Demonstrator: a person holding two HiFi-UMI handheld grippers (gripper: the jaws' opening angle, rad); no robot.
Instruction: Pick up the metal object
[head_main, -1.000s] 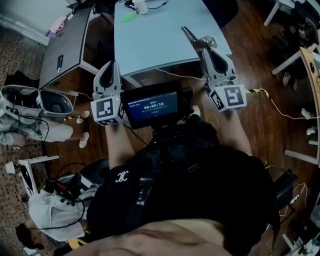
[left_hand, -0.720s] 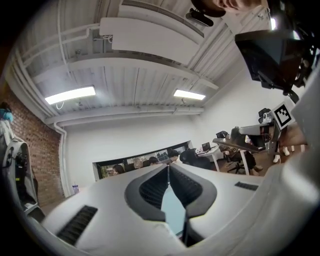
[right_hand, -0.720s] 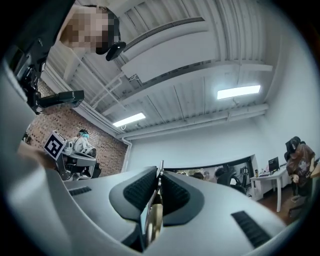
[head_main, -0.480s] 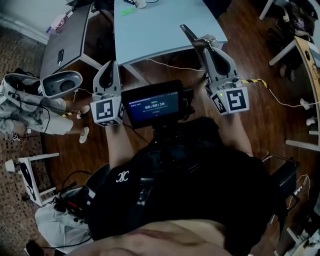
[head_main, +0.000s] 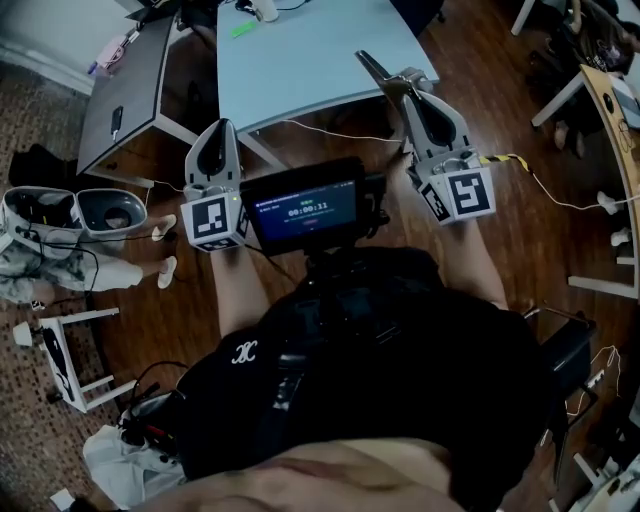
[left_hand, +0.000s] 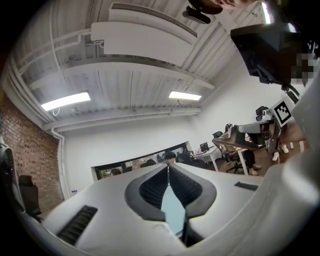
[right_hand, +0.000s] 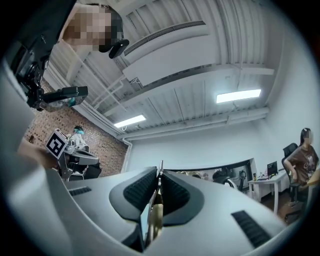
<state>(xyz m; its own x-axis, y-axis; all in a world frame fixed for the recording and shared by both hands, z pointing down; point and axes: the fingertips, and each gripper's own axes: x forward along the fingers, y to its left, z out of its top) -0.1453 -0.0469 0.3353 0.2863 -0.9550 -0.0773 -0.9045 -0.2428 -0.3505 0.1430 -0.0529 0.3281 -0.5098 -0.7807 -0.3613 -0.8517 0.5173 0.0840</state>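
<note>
And the lift is made! The right claw (head_main: 402, 86) is clamped hard on the flat metal piece (head_main: 374, 70). The piece pokes out past the tips toward the upper middle of the head view, up in the air by the near edge of the light blue counter (head_main: 300, 60). In the right gripper view the right claw (right_hand: 159, 175) has its ribbed pads squeezed together, with the thin metal (right_hand: 153, 215) standing on edge between them. Nothing else is in that grip.

What has changed in the last second? The counter has slipped a little toward the top of the head view, and both claws have come back with the person, away from it. The metal piece has not shifted in the grip.

The left claw (head_main: 222, 126) sits left of centre beside the chest-mounted screen (head_main: 305, 205). In its own view the left claw (left_hand: 168, 169) is pinched closed, tips touching, carrying nothing.

My call is that the pick-up is as good as finished. The piece is clear of the counter, with only the wooden floor (head_main: 520, 230) under the hands. The one worry is a thin, slick piece gripped on its flat faces, which could pivot if the wrist jerks.
</note>
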